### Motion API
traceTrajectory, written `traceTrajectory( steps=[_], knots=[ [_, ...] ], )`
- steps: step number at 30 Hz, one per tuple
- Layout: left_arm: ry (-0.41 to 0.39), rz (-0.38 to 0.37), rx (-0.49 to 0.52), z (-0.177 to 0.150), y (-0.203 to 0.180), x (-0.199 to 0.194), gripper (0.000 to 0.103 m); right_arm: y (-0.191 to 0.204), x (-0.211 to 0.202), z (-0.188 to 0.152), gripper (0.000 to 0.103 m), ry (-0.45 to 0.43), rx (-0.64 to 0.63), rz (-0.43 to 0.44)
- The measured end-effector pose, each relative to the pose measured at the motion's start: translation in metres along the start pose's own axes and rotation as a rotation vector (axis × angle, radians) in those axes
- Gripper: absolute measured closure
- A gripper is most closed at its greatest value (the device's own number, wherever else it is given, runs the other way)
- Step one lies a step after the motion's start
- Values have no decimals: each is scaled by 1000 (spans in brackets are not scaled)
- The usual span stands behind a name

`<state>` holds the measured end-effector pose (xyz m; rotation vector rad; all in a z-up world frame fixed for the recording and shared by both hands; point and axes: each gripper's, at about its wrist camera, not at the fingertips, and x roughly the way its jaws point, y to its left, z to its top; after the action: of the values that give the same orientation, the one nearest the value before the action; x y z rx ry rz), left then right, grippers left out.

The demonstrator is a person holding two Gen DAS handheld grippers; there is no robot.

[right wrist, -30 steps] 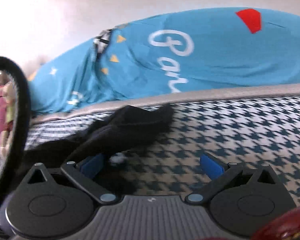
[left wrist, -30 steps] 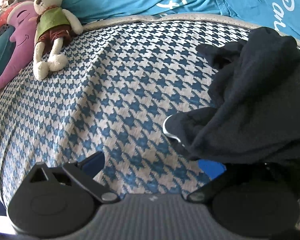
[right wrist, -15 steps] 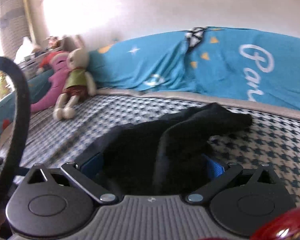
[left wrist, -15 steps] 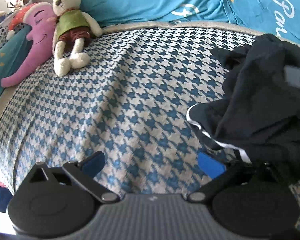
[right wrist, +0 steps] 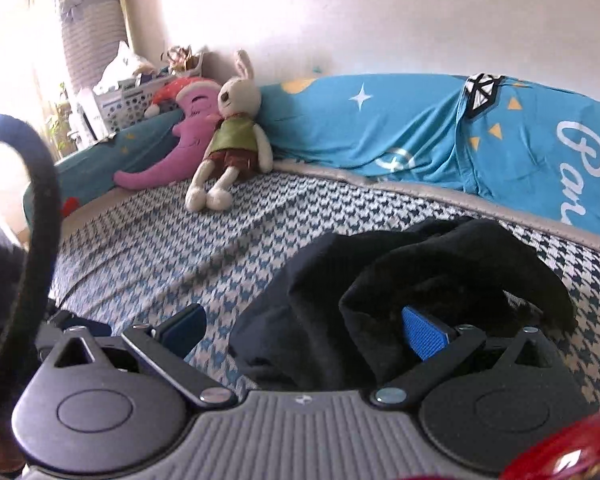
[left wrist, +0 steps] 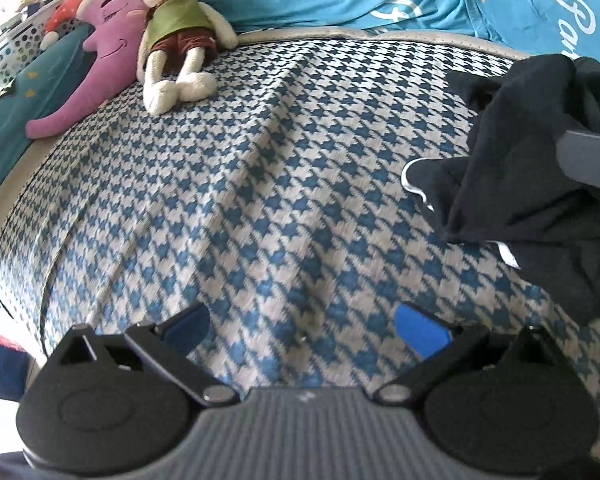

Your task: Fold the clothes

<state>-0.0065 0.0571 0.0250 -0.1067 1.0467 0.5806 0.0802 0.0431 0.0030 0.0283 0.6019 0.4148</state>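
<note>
Left gripper [left wrist: 302, 326] spread wide, holding nothing, over bare houndstooth bedcover [left wrist: 228, 184]. Right gripper [right wrist: 302, 330] also wide open, pads not clamped; crumpled black garment [right wrist: 412, 280] bunched between its fingers, draped over right pad. Garment lies on bedcover's right side. Plush rabbit [left wrist: 172, 28] far left, well apart.

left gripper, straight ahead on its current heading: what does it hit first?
Most likely nothing but the blue-and-white houndstooth bed cover. The left gripper is open over bare cover; the crumpled black garment lies off to its right, outside the line. Depth is unclear in the fisheye view.
</note>
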Motion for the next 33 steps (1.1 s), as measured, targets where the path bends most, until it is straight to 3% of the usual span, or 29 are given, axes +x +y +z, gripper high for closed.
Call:
traceTrajectory(
  steps=[11,33],
  knots=[
    [22,-19,-9,-17,1,-3,0,34,8,-26,0,153,-102,-156],
    [39,-75,-21,-39,-1,-23,0,65,-49,-48,0,233,34,-299]
  ],
)
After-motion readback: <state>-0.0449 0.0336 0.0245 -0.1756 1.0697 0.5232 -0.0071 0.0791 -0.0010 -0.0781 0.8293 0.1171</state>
